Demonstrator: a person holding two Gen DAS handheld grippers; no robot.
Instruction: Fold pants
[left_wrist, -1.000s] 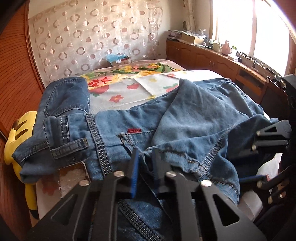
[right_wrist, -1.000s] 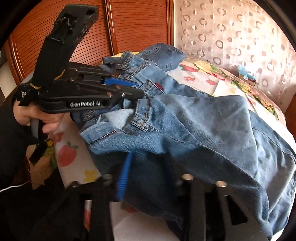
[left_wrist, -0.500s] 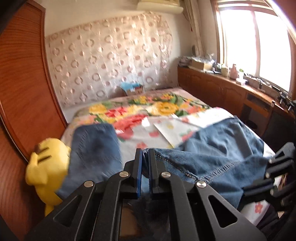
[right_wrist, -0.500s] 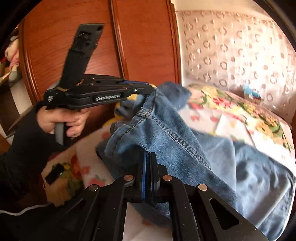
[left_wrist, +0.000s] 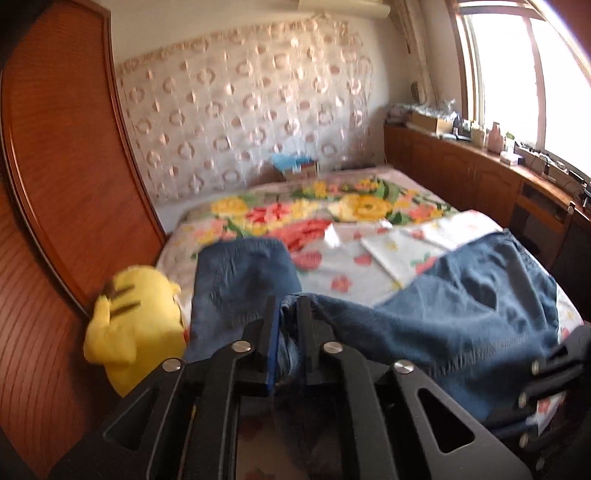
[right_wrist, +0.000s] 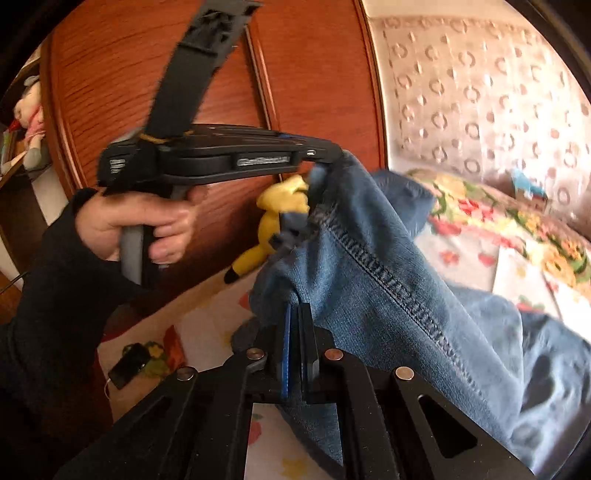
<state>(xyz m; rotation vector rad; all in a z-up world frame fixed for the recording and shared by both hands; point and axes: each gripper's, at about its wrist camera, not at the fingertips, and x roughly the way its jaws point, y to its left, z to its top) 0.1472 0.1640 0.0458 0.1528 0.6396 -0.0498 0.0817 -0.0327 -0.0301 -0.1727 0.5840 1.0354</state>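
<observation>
Both grippers were clamped on the jeans (left_wrist: 461, 314), holding the denim up off the bed (left_wrist: 369, 273). The left gripper (left_wrist: 288, 314) pinched a seamed edge and the right gripper (right_wrist: 297, 317) bit the fabric lower down. The legs trailed toward the bed's window-side edge, and a yellow plush (left_wrist: 136, 325) sat at the headboard-side edge.

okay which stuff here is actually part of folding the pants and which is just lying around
In the job:
jeans
left gripper, clamped on the denim
right gripper, clamped on the denim

Just lying about:
yellow plush toy
phone
floral blanket
</observation>
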